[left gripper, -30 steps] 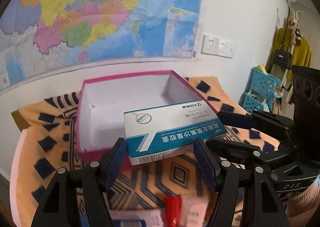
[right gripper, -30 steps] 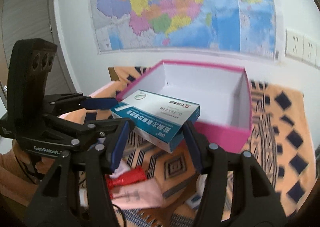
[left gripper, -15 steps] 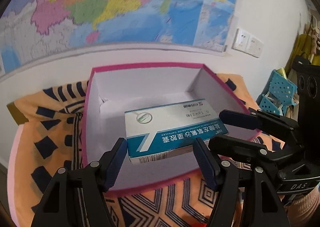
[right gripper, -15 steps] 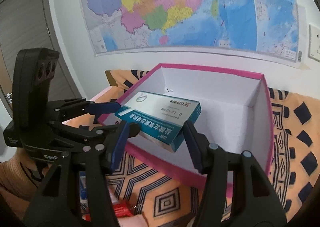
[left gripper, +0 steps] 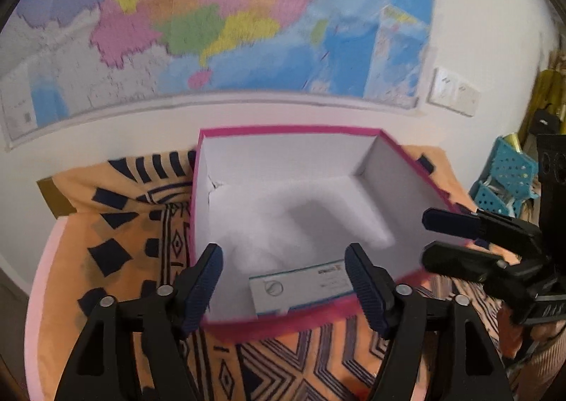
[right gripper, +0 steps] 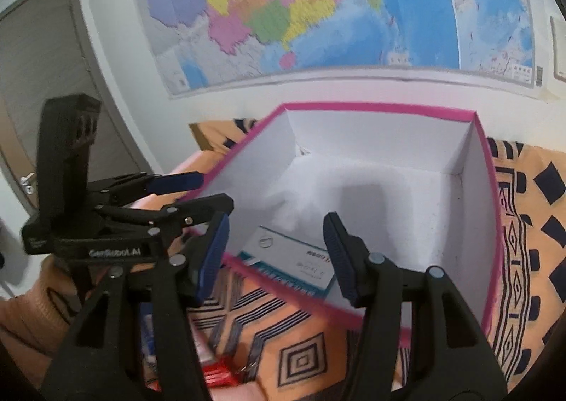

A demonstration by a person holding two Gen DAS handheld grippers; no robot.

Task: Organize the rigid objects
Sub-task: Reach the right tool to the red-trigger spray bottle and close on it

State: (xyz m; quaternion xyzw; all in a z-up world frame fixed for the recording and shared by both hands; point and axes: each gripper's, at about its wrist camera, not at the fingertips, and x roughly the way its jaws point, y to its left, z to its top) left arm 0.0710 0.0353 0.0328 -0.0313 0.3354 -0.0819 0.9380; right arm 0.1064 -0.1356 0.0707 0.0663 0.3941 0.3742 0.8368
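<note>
A white and teal medicine box (left gripper: pixel 300 289) lies inside the pink storage box (left gripper: pixel 283 131), against its near wall. It also shows in the right wrist view (right gripper: pixel 293 261), partly behind the pink box's near rim (right gripper: pixel 307 302). My left gripper (left gripper: pixel 284 286) is open and empty, just above the near rim. My right gripper (right gripper: pixel 276 256) is open and empty over the same corner. Each gripper shows in the other's view: the right one (left gripper: pixel 452 242), the left one (right gripper: pixel 191 192).
The pink box stands on an orange cloth with dark blue patterns (left gripper: pixel 123 242). A red packet (right gripper: pixel 219 371) and other small packages lie on the cloth near me. A wall map (left gripper: pixel 212 22) hangs behind. A blue perforated basket (left gripper: pixel 509 181) stands at the right.
The medicine box was held between both grippers over the pink box. Both grippers have opened and it has dropped inside against the near wall.
</note>
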